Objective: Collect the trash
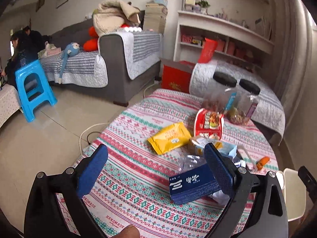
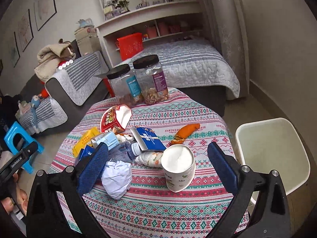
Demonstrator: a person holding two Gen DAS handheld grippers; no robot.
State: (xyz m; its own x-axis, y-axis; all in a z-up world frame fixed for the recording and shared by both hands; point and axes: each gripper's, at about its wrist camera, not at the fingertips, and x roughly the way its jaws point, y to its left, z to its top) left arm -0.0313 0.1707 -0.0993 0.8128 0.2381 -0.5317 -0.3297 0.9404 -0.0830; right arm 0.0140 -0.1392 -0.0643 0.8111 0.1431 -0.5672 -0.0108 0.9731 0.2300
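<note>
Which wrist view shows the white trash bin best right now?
The right wrist view: the white trash bin shows its whole open mouth beside the table. The left wrist view catches only a sliver of its rim behind the left gripper.

Left wrist view: from low over the near left edge of the table (image 1: pixel 138 178), looking across it toward the sofa (image 1: pixel 111 59) and shelves (image 1: pixel 223 37). Right wrist view: from higher up, near the paper cup (image 2: pixel 178 168), looking down the table (image 2: pixel 178 214), bin (image 2: pixel 271 154) at right. Shared by both: the trash pile, two jars (image 2: pixel 138 81), sofa (image 2: pixel 65 79).
</note>
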